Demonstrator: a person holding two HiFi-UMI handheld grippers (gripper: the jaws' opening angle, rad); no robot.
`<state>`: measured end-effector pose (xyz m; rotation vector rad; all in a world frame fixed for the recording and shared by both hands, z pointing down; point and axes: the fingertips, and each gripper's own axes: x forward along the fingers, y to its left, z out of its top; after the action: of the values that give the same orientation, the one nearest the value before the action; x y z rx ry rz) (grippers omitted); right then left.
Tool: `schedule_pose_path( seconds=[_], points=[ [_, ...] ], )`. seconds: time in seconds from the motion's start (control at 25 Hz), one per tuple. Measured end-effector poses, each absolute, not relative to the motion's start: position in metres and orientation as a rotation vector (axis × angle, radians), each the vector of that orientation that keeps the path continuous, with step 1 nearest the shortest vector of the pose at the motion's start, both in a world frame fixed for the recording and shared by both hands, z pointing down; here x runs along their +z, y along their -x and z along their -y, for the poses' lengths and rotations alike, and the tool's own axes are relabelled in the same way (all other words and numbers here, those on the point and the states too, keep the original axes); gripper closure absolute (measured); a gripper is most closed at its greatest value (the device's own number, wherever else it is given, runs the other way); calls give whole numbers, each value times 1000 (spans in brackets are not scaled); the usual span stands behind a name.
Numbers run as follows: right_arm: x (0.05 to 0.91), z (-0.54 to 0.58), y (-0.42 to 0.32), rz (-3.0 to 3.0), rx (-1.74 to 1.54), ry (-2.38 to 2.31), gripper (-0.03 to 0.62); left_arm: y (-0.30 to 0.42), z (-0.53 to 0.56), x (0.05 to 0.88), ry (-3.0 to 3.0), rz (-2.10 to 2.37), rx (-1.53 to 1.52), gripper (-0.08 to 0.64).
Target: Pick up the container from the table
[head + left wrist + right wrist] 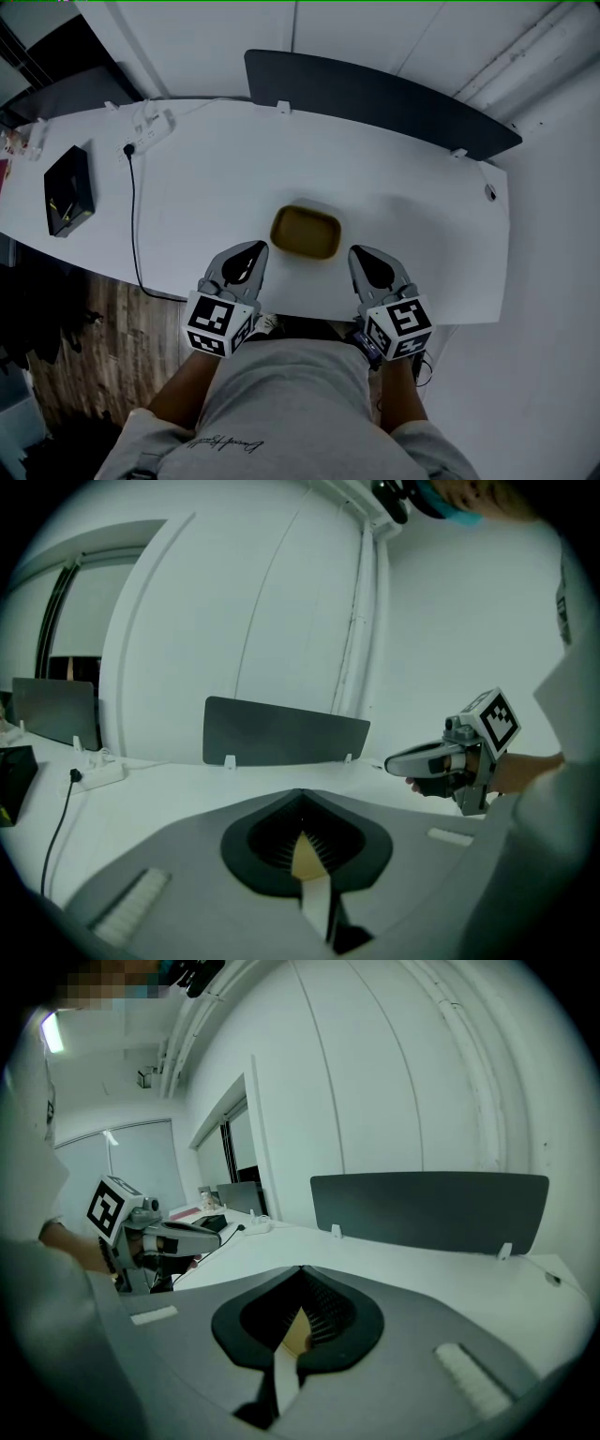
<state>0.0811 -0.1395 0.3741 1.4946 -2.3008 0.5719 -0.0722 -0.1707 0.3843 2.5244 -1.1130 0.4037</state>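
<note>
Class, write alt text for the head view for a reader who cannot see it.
A shallow yellowish container sits near the front edge of a white table, with the left gripper and right gripper, both shut, flanking it. A black box lies far left.

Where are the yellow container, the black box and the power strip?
container [306, 232], head view, its inside bottom.
black box [68, 192], head view, middle of its top face.
power strip [155, 127], head view, middle of its white body.
</note>
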Motion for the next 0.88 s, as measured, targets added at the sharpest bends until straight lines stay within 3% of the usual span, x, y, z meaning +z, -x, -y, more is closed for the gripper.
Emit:
schedule_pose_path(
  seconds=[0.88],
  points=[
    [414, 162, -96, 2251, 646, -1460, 578, 67, 190, 429, -2473, 1085, 506, 560]
  ],
)
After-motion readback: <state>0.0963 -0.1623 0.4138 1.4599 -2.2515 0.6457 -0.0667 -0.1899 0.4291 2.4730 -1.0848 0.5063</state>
